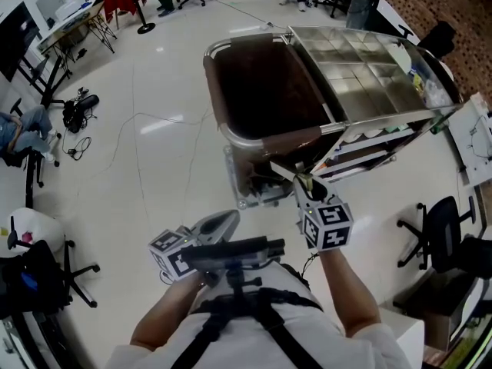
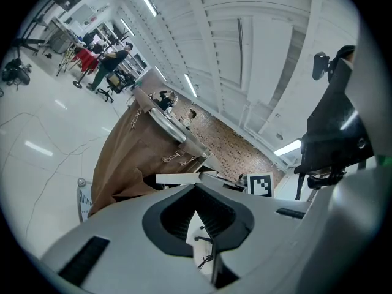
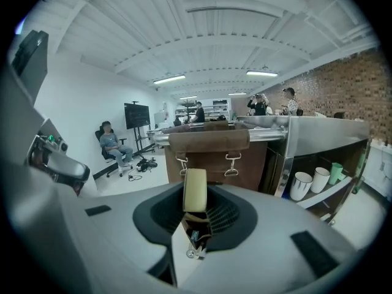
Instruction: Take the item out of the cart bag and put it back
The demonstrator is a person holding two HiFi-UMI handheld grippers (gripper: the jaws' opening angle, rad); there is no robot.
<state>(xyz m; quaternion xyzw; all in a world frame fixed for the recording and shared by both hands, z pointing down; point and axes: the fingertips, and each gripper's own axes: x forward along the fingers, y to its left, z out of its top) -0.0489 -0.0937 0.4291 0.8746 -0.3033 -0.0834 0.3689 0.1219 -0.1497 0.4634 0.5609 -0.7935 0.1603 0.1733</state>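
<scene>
The brown cart bag (image 1: 286, 140) hangs open at the near end of a steel cart; its dark inside shows in the head view. My right gripper (image 1: 305, 184) is just in front of the bag's near wall, shut on a flat pale yellow item (image 3: 195, 190) that stands upright between the jaws. In the right gripper view the bag's front flap (image 3: 208, 141) with two clips lies straight ahead, beyond the item. My left gripper (image 1: 229, 217) stays low near my body, pointed at the bag's side (image 2: 122, 158). Its jaws look shut, with nothing between them.
The cart's steel top (image 1: 361, 60) holds several tray compartments. Mugs (image 3: 303, 185) stand on its lower shelf. A black office chair (image 1: 442, 233) is at the right, and cables (image 1: 138, 129) trail over the white floor at the left. A person sits on a chair (image 3: 110, 143) further off.
</scene>
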